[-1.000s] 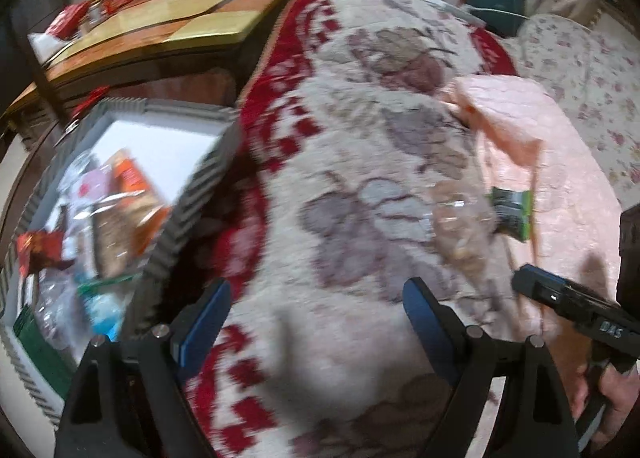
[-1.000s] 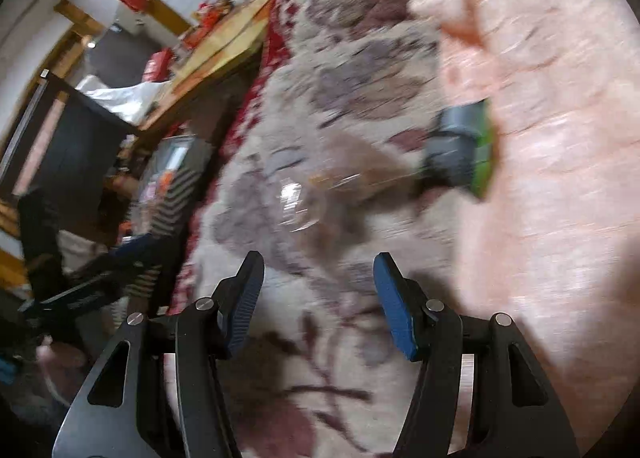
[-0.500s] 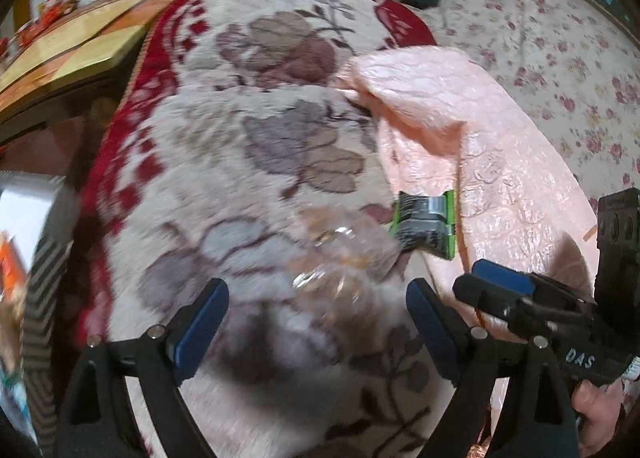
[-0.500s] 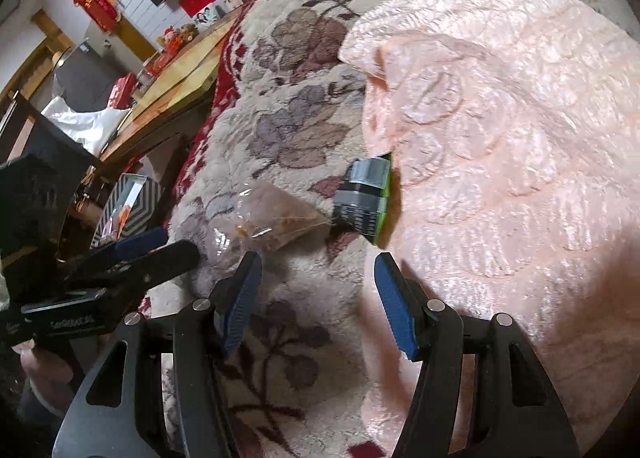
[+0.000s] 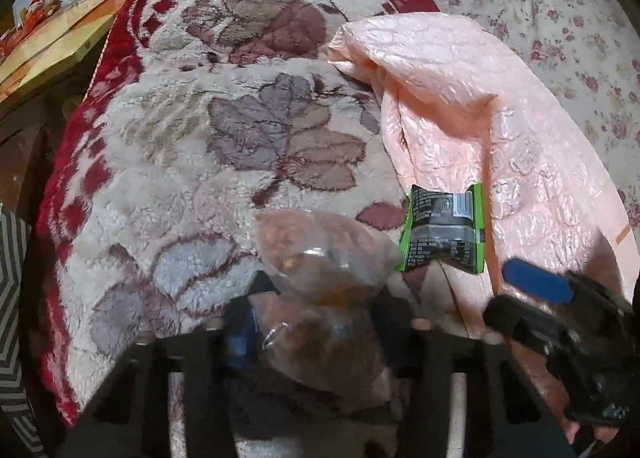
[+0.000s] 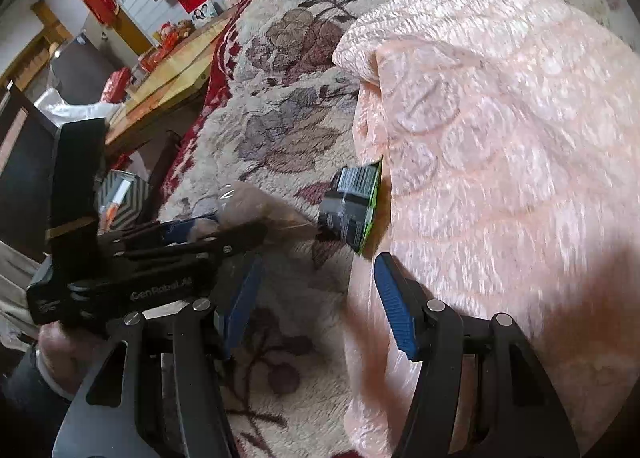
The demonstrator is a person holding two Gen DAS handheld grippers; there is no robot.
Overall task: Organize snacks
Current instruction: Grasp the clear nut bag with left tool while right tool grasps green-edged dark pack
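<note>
A clear bag of brown snacks [image 5: 320,266] lies on the floral blanket [image 5: 180,146]. My left gripper [image 5: 316,334] is down around the bag's near end, its fingers on either side and closing in on it; it also shows in the right wrist view [image 6: 224,226] beside the bag [image 6: 256,206]. A green and black snack packet [image 5: 444,234] lies just right of the bag at the pink quilt's edge, seen too in the right wrist view [image 6: 352,206]. My right gripper [image 6: 320,298] is open and empty, just short of the packet.
A pink quilt [image 5: 500,118] covers the right side of the bed. A striped grey basket [image 6: 124,194] with snacks stands on the floor at the left. A wooden table [image 6: 168,70] stands beyond it.
My left gripper swung right from the basket, came down over the clear bag and narrowed around it. My right gripper drew closer to the green packet.
</note>
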